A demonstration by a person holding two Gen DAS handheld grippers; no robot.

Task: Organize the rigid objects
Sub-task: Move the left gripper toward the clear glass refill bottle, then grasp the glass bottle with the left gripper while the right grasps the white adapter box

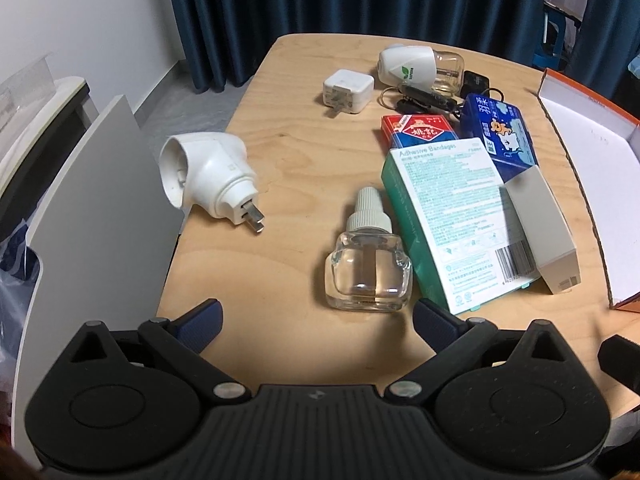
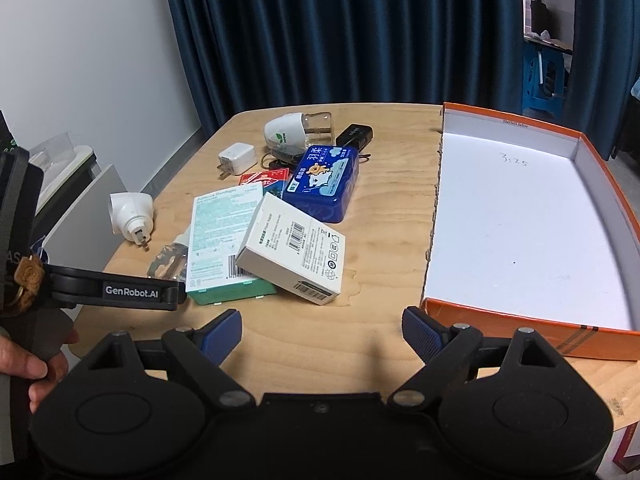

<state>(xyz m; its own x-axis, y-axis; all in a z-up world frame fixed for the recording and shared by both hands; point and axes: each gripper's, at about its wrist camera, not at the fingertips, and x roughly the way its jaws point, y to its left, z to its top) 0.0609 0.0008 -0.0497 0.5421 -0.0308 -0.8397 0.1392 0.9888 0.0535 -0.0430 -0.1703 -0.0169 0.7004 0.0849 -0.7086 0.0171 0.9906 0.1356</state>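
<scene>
We log the stock as it lies on the bench (image 2: 376, 240). Receiving item: one orange box lid (image 2: 600, 168), white inside, at the right side of the bench, holding nothing that we can see. Loose items, all on the bench and left of the lid: one clear glass refill bottle (image 1: 368, 264) with a ribbed white cap, lying on its side just ahead of the left gripper (image 1: 316, 316); one green bandage box (image 1: 452, 216), touching or nearly touching the bottle; one grey-white adapter box (image 2: 296, 248) resting tilted on top of the bandage box; one blue tissue pack (image 2: 326, 182); one red card box (image 1: 420, 130), partly covered by the bandage box; one white round plug (image 1: 208, 172) lying apart toward the left edge; one small white charger (image 1: 347, 91); one white plug-in diffuser (image 1: 408, 65) with a glass bottle fitted; and one dark tangle of cable and black adapter (image 1: 474, 80) behind them, which we cannot sort out clearly at this range. Left gripper: fingers spread wide, holding nothing. Right gripper (image 2: 320, 332): fingers likewise spread and empty, low over bare bench between the pile and the lid. Progress, as we judge it: nothing is sorted yet; every item remains to be placed, and the bottle looks the likeliest first pick.
</scene>
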